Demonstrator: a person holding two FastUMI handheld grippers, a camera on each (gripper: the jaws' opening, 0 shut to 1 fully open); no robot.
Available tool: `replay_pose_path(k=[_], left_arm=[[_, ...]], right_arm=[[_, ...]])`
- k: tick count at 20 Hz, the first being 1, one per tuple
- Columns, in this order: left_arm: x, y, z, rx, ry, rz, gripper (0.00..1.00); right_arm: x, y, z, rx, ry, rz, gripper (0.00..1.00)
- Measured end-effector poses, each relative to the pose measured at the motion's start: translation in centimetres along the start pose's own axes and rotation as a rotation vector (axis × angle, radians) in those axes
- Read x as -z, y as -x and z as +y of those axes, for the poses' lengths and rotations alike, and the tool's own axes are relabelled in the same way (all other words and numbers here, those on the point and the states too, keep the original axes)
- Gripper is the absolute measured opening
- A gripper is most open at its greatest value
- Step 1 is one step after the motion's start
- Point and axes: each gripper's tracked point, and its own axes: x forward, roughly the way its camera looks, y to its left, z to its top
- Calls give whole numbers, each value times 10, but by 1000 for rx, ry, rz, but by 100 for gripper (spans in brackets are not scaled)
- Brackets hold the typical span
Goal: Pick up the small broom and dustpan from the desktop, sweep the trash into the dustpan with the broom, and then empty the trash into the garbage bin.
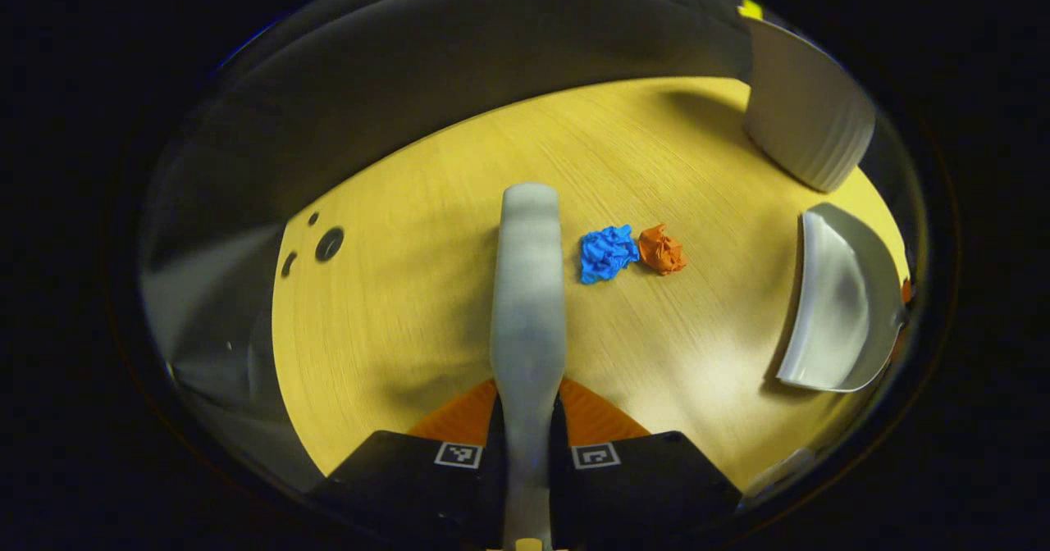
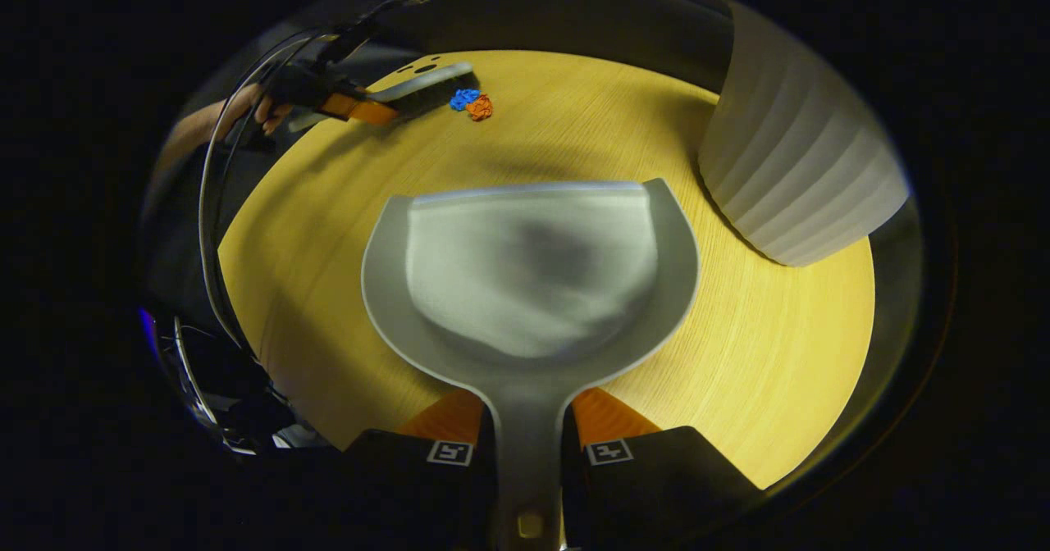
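The desk (image 2: 763,354) is the biggest thing here, a pale wood-grain top, smooth and matte; I'll place everything else by the garbage bin (image 2: 792,166), a ribbed, off-white tub with slightly tapered walls that stands at the far right of the desk. Just in front of the bin, nearer the person, sits the dustpan (image 2: 533,272), a shallow grey plastic scoop with a raised rim and a straight front lip, narrowing to a flat handle; the right tool (image 2: 529,453) is clamped on that handle, both fingers pressed to its sides. Well left of the bin, across the desk, the broom (image 1: 529,289) is a small grey brush with a rounded plastic back; the left tool (image 1: 525,453) grips its handle, fingers closed against it. Between broom and bin, right beside the broom's head and well apart from the dustpan, lie the two bits of trash: a crumpled blue paper ball (image 1: 608,252) touching a crumpled orange paper ball (image 1: 660,249), both creased and light-looking.

By my reckoning the pick-up is done, both implements being in hand; the sweeping looks not yet started, since the dustpan is empty and the scraps sit on bare wood; sweeping them in and tipping them into the bin remain.
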Motion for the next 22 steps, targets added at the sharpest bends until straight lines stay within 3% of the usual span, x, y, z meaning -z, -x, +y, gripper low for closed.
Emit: replay_pose_path(k=[3, 5, 10, 13, 14, 18, 22], left_arm=[[-13, -5, -8, 42, -142, 4, 24], [-14, -3, -27, 111, -216, 2, 27], [-6, 10, -90, 257, -392, -19, 26], [3, 17, -124, 344, -430, -15, 26], [6, 21, -138, 374, -448, -13, 24], [19, 38, -174, 469, -505, 25, 26], [32, 71, -208, 598, -462, 48, 26]], right_arm=[[5, -2, 0, 6, 37, -1, 35], [9, -2, 4, -5, 35, 4, 39], [14, -5, 0, -2, 69, -9, 35], [17, -7, -2, -1, 92, -9, 39], [19, -7, -3, -1, 95, -9, 35], [25, -7, -8, 8, 120, -29, 35], [27, -5, -8, 9, 117, -46, 31]])
